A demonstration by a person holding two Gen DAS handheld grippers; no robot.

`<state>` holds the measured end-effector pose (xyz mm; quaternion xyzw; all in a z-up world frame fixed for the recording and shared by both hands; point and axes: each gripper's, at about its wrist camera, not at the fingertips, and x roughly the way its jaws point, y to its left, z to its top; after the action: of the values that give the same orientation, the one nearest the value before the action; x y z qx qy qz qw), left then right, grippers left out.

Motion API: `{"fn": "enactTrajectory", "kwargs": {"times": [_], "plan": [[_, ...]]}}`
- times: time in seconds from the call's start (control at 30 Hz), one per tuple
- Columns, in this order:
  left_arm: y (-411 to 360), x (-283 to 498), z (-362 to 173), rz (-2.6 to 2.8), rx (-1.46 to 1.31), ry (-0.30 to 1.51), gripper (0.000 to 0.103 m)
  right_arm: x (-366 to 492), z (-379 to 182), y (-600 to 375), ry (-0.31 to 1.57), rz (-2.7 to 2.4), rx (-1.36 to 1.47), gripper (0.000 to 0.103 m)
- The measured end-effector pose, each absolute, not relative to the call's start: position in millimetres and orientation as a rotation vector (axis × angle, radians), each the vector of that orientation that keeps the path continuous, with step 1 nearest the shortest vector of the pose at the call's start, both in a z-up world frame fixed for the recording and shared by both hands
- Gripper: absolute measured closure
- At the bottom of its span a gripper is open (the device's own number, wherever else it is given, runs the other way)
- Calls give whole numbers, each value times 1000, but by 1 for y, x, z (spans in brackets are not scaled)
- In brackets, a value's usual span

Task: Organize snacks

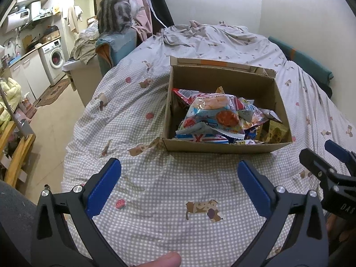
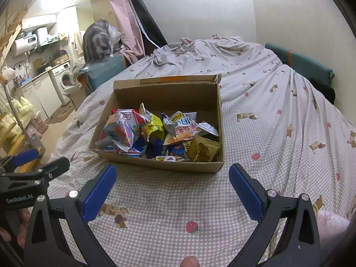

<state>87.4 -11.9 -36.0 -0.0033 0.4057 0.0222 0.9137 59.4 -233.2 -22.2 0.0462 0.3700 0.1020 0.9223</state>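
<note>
A cardboard box (image 1: 222, 146) is sitting open on a bed covered with a checked sheet (image 1: 155, 211), just above centre in the left wrist view and at centre in the right wrist view, its flaps standing up along the far side. Snack packets (image 1: 213, 115) are lying heaped inside it, filling the near half and leaving the far part of the floor bare; a light blue shrimp-cracker bag is resting on top of the pile, and a yellow packet (image 2: 205, 150) is leaning in the near right corner of the box. The left gripper (image 1: 179, 184) is hovering at the bottom of its own frame, its blue-padded fingers (image 1: 104, 187) spread wide with nothing between them, only the sheet showing in the gap. The right gripper (image 2: 172, 187) is hanging likewise at the bottom of its frame, jaws wide apart and holding nothing, a short way in front of the box's near wall. Each tool is showing at the edge of the other's view: the right one at lower right of the left wrist picture, the left one at lower left of the right wrist picture. A grey striped cat (image 1: 115, 11) is crouching on a chair back at upper left, and a washing machine (image 1: 54, 59) is standing under a counter at the left edge.
</note>
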Motion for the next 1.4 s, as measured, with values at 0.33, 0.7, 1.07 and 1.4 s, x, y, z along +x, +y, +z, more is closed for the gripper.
{"fn": "enactTrajectory", "kwargs": {"times": [0.33, 0.7, 1.07, 1.4], "plan": [[-13, 87, -36, 46, -7, 834, 0, 62, -23, -242, 775, 193, 137, 0], [-14, 87, -36, 50, -5, 830, 0, 63, -24, -243, 776, 192, 136, 0], [-14, 87, -35, 48, -13, 827, 0, 63, -25, -243, 774, 193, 135, 0], [-13, 87, -35, 47, -16, 830, 0, 63, -26, -242, 779, 189, 133, 0]]}}
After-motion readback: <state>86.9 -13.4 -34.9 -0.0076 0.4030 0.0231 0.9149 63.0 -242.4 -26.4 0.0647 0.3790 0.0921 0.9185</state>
